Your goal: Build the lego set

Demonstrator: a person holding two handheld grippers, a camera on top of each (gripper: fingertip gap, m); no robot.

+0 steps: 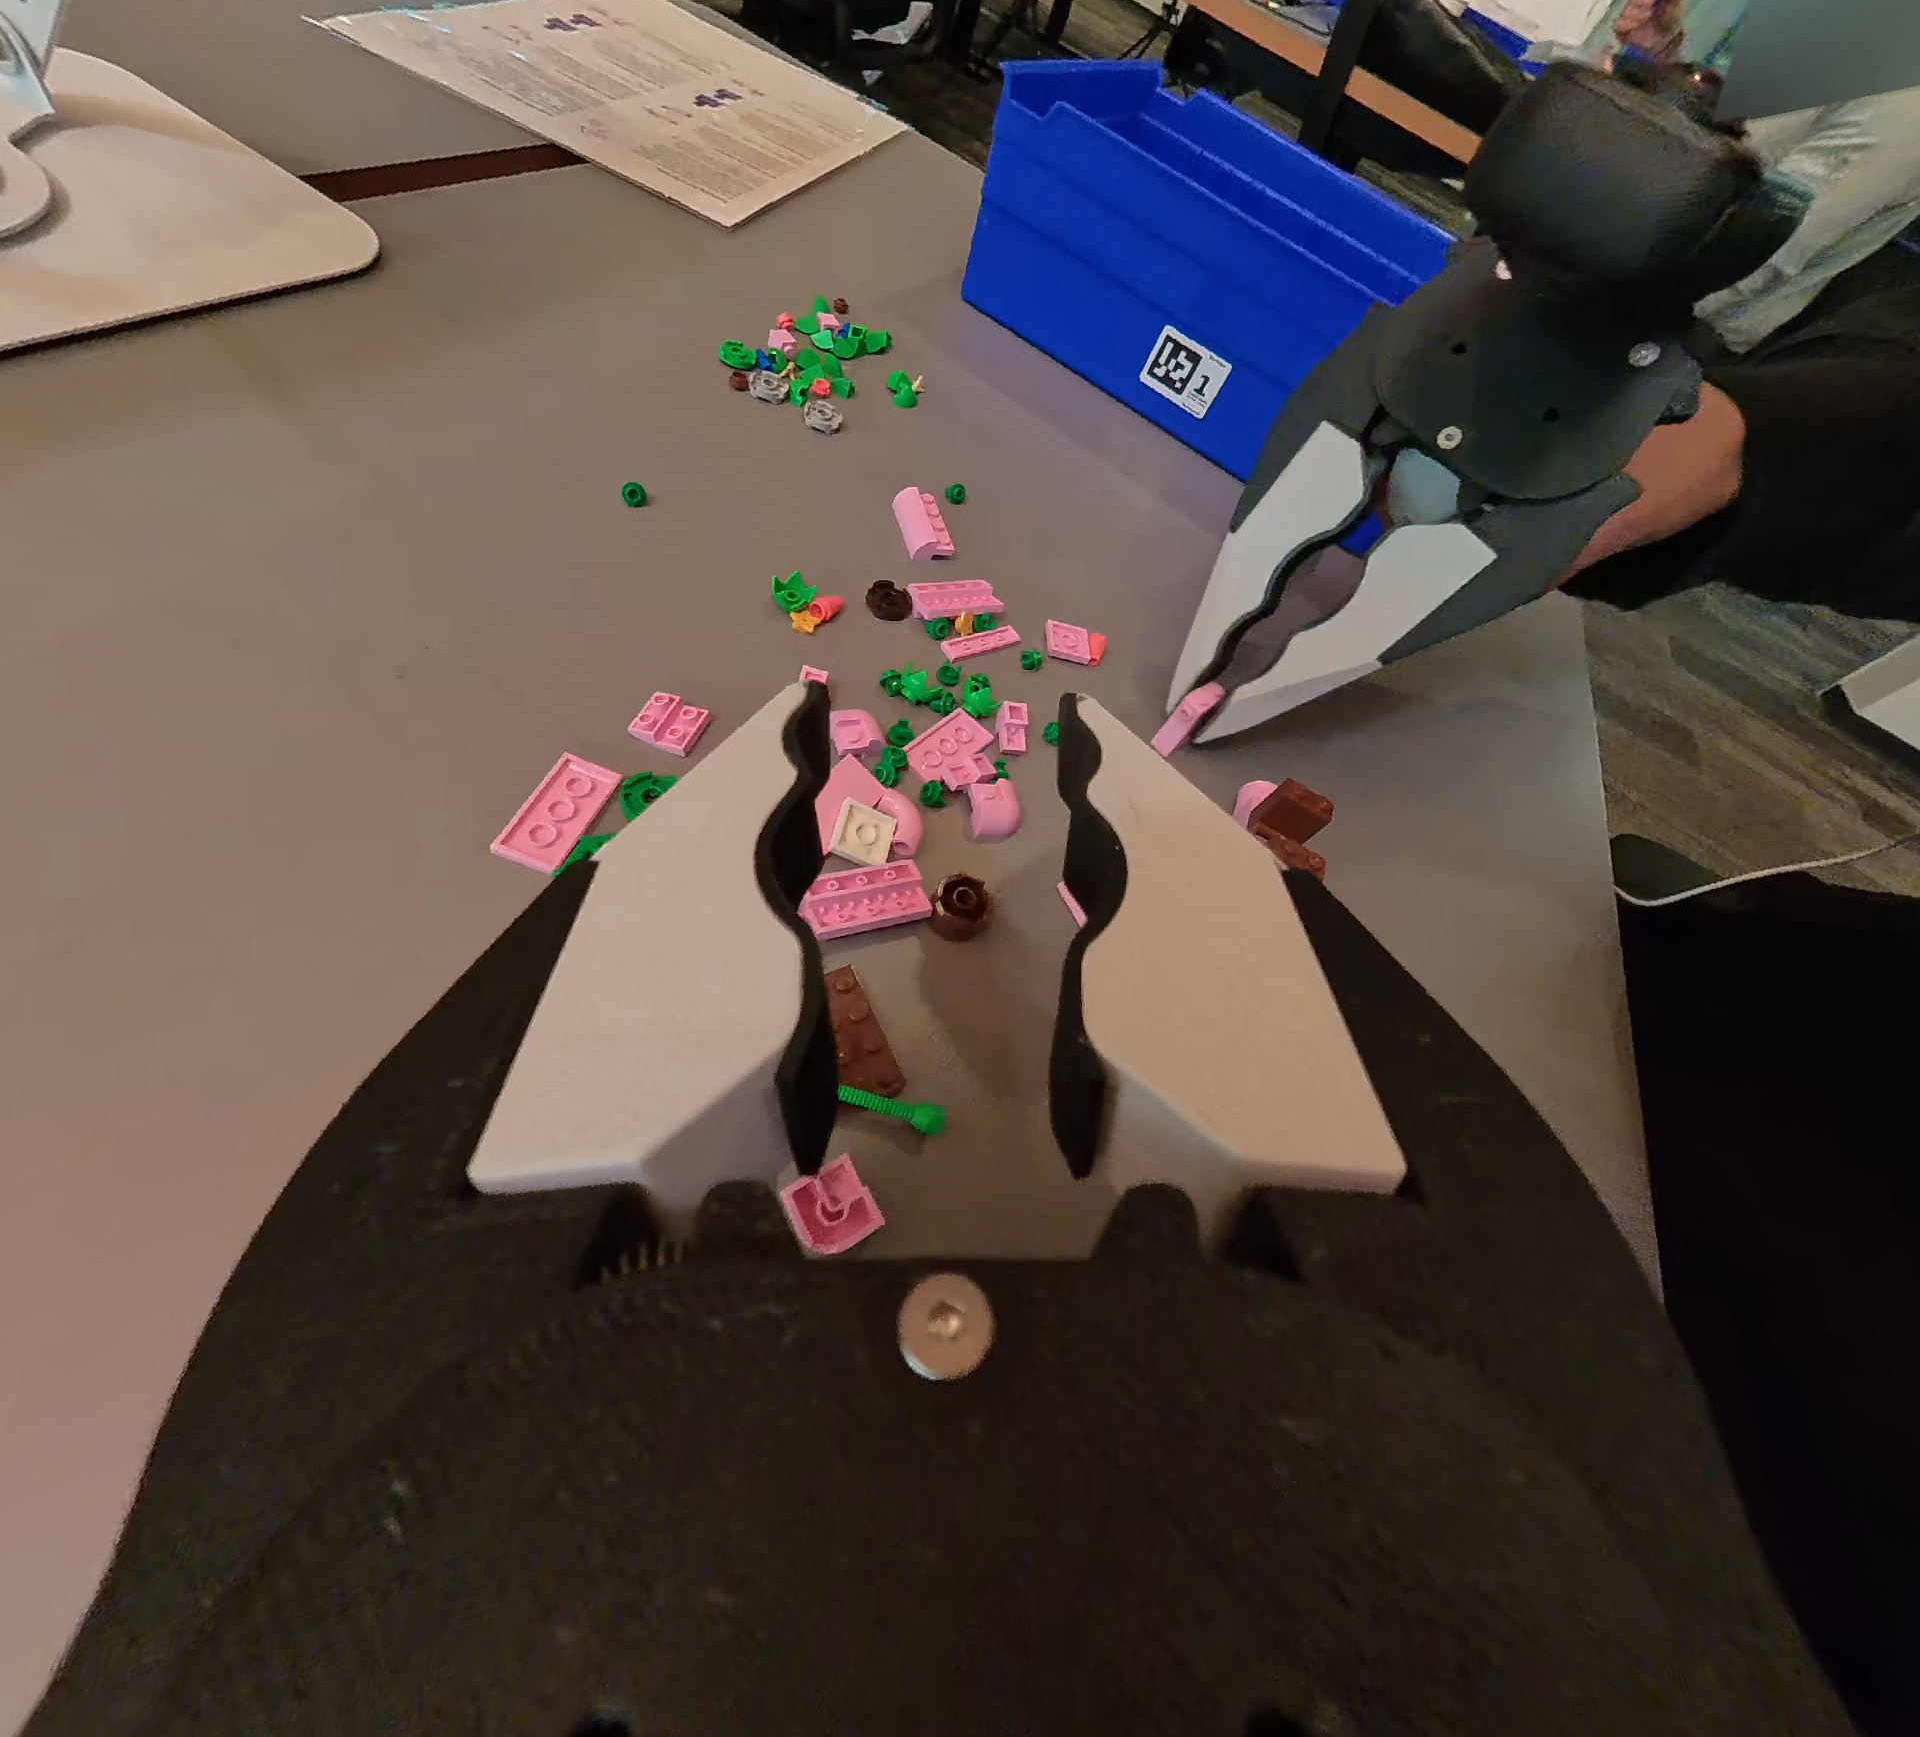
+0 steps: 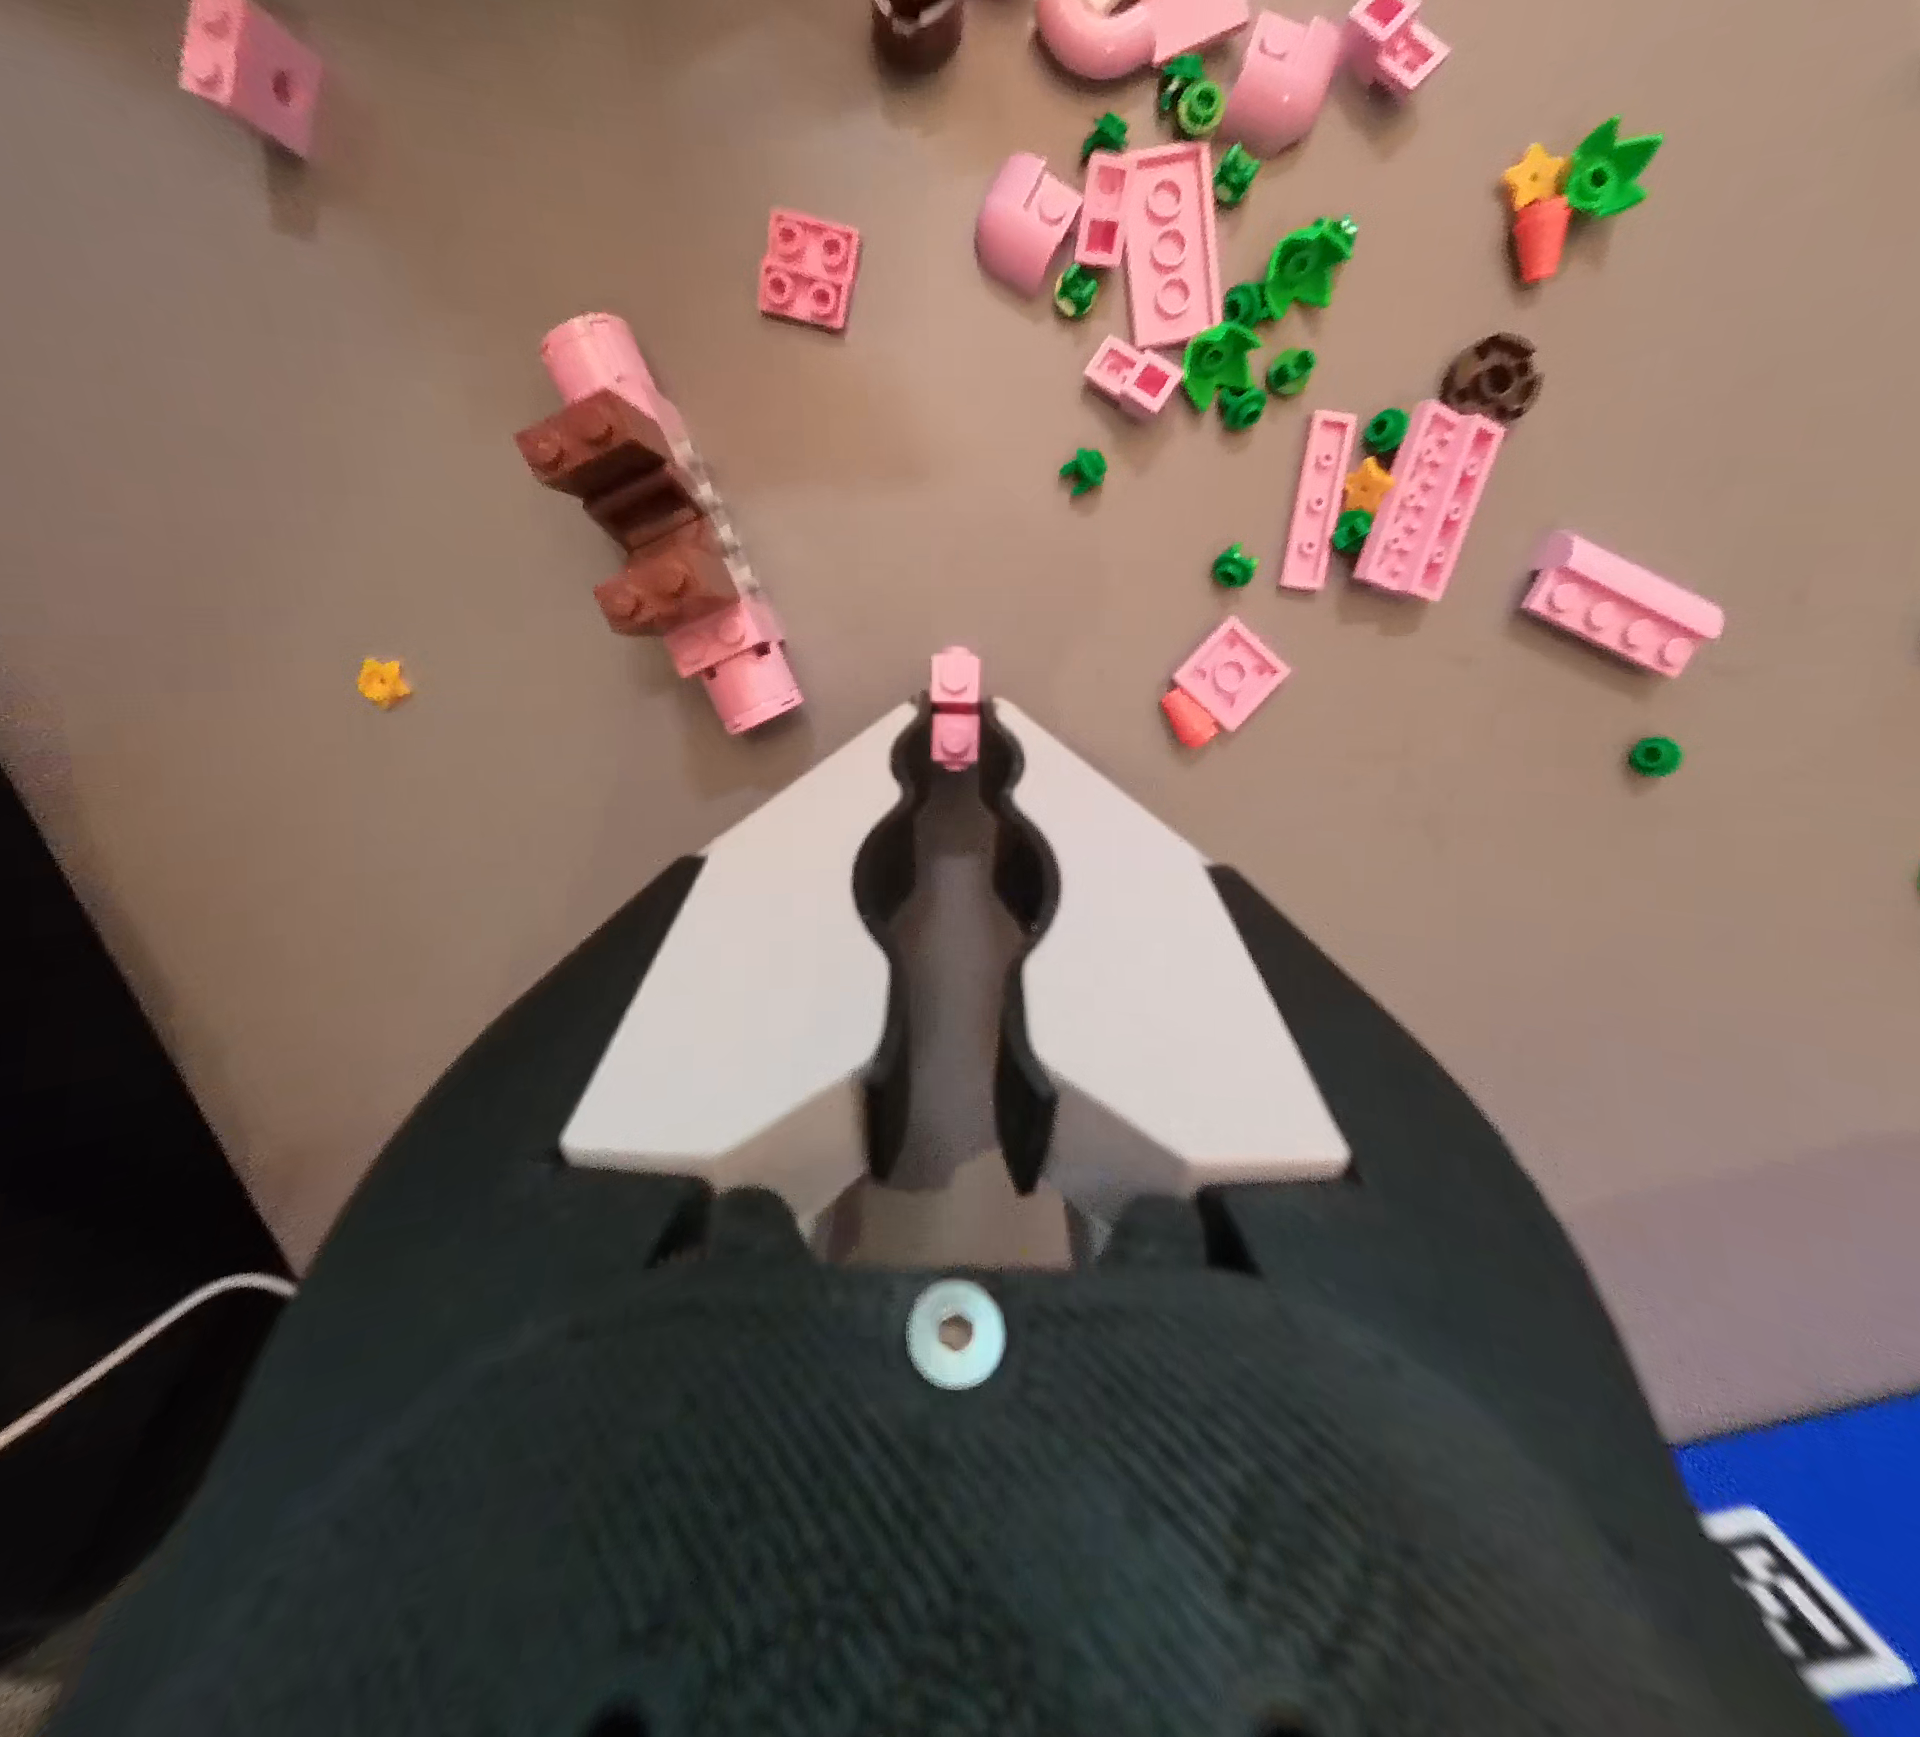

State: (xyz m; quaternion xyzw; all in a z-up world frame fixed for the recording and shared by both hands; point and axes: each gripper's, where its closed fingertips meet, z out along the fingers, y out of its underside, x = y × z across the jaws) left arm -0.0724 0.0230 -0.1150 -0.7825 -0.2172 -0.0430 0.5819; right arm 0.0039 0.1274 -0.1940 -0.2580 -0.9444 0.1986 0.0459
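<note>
Loose pink, green and brown lego pieces (image 1: 935,752) lie scattered on the grey table (image 1: 312,648). My left gripper (image 1: 940,711) is open and empty, low over the pile, with a pink plate (image 1: 864,900) and a brown round piece (image 1: 961,905) between its fingers. My right gripper (image 2: 954,711) is shut on a small pink brick (image 2: 954,700) at its tips, just above the table; it also shows in the left wrist view (image 1: 1195,716). A part-built pink and brown assembly (image 2: 665,524) lies just left of the right gripper's tips.
A blue bin (image 1: 1184,233) stands at the back right of the table. A printed sheet (image 1: 623,87) and a white stand base (image 1: 156,201) lie at the back left. A second heap of small pieces (image 1: 810,357) sits farther back. A white cable (image 2: 125,1344) runs off the table edge. The left gripper's tips are roughly 15 centimetres from the right gripper's.
</note>
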